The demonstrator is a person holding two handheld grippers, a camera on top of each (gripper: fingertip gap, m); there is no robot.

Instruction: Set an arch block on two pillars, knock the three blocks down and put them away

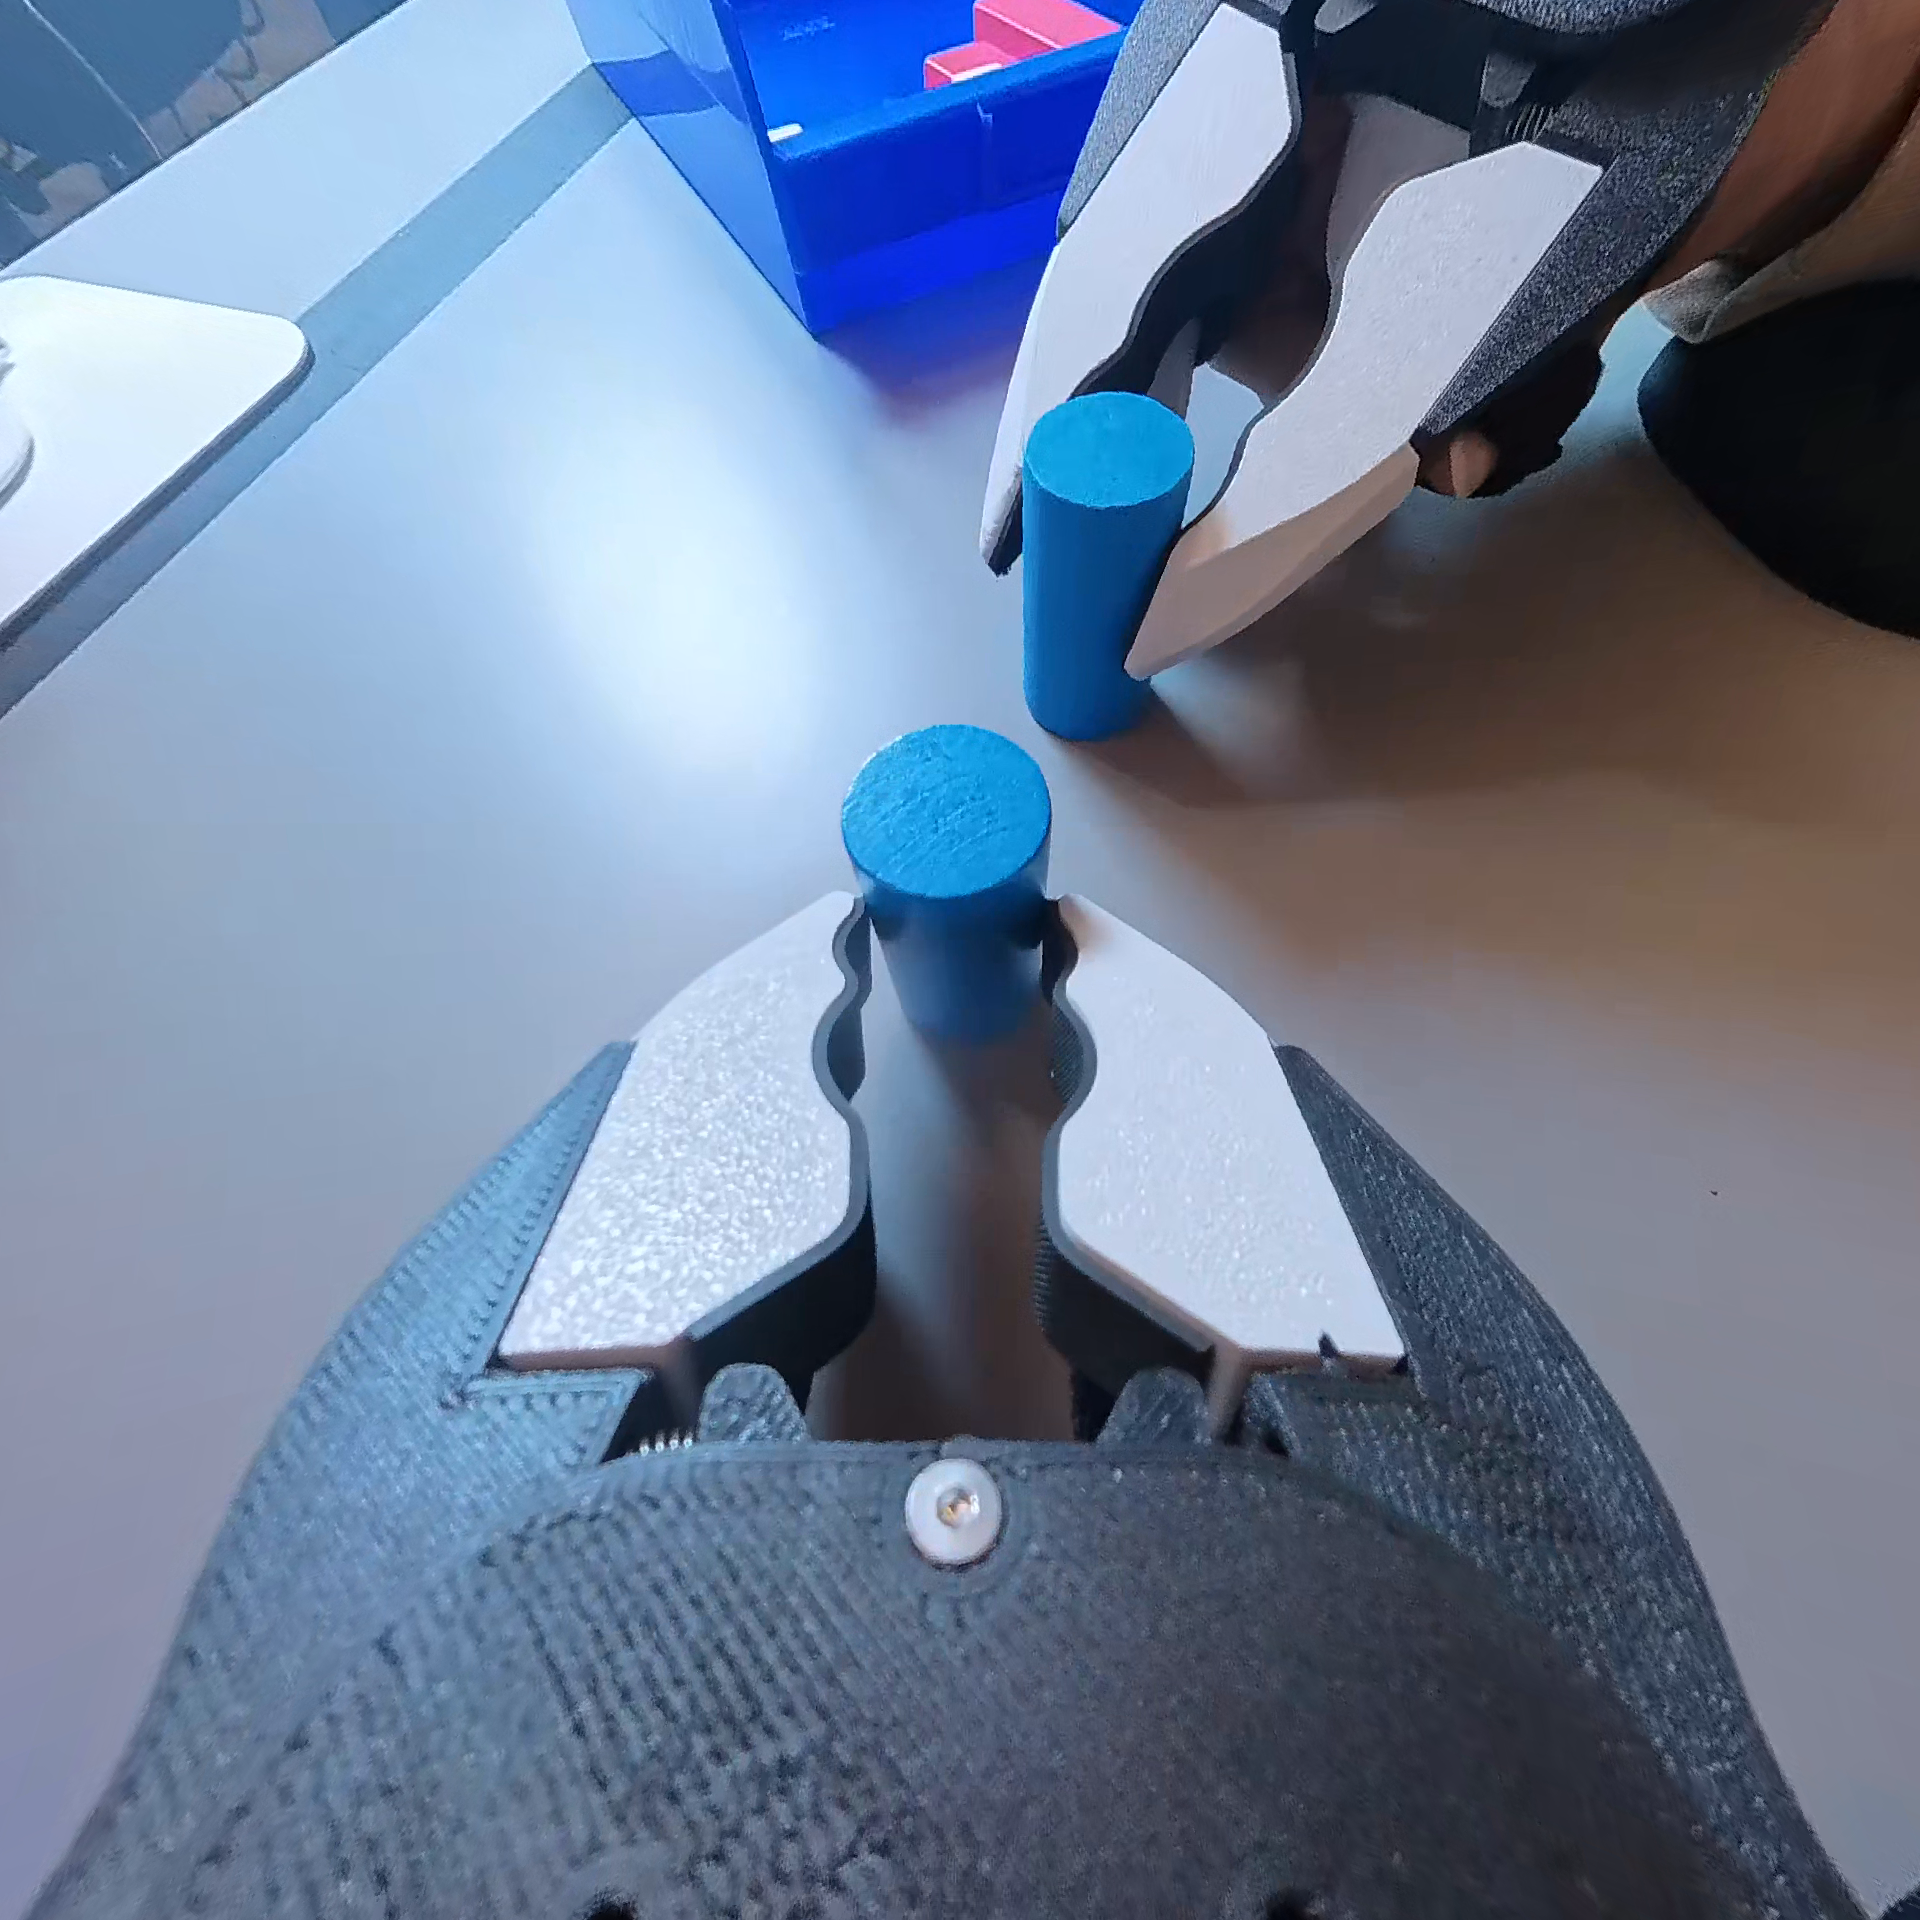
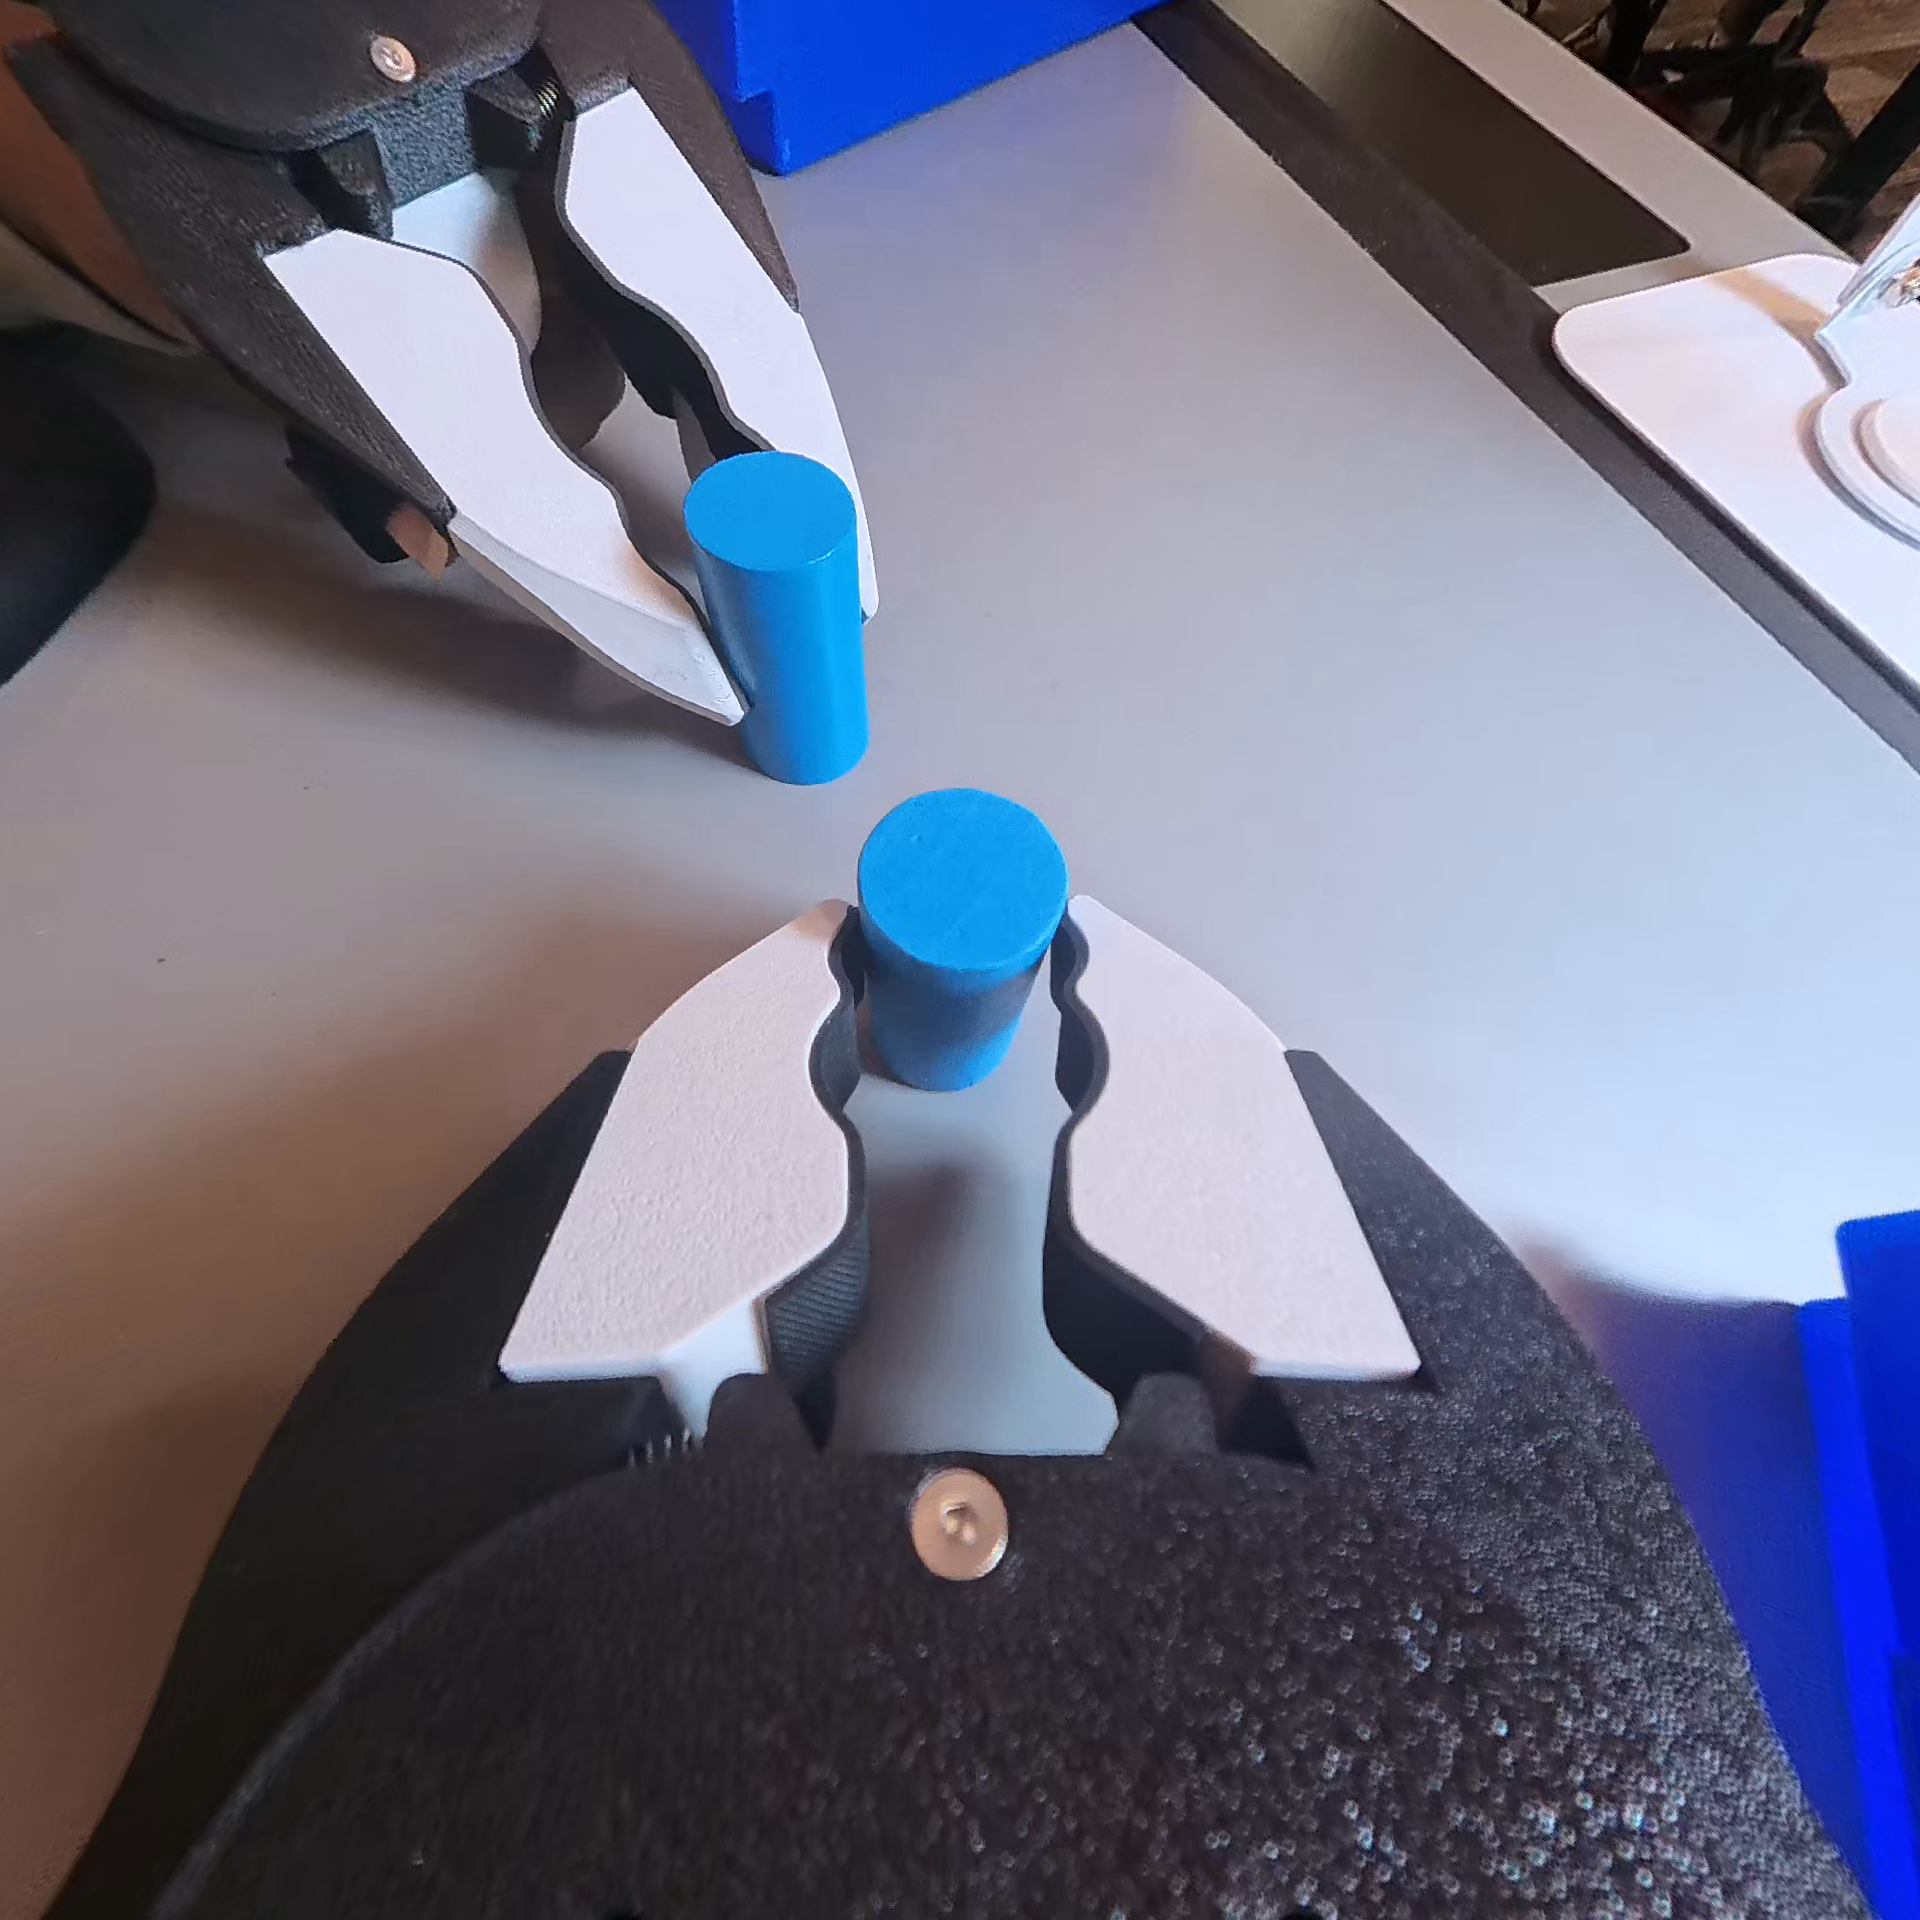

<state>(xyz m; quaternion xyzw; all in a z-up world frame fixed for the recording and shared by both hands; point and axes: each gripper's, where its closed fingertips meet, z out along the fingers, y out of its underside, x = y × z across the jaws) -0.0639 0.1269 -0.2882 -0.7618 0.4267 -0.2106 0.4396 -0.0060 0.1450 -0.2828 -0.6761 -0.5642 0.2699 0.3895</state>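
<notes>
Two blue cylinder pillars stand upright on the grey table, a short gap apart. My left gripper is shut on the near pillar in the left wrist view, its fingertips touching both sides just below the top. My right gripper is shut on the other pillar in the same way. Each view also shows the opposite gripper: the right gripper around its pillar, and the left gripper around its pillar. No arch block is on the pillars.
A blue bin with pink blocks in it stands behind the pillars; it also shows in the right wrist view. A white flat base lies at the table's side, also in the right wrist view. A blue object sits at the right edge. My right fingertips sit around 7 centimetres from my left ones.
</notes>
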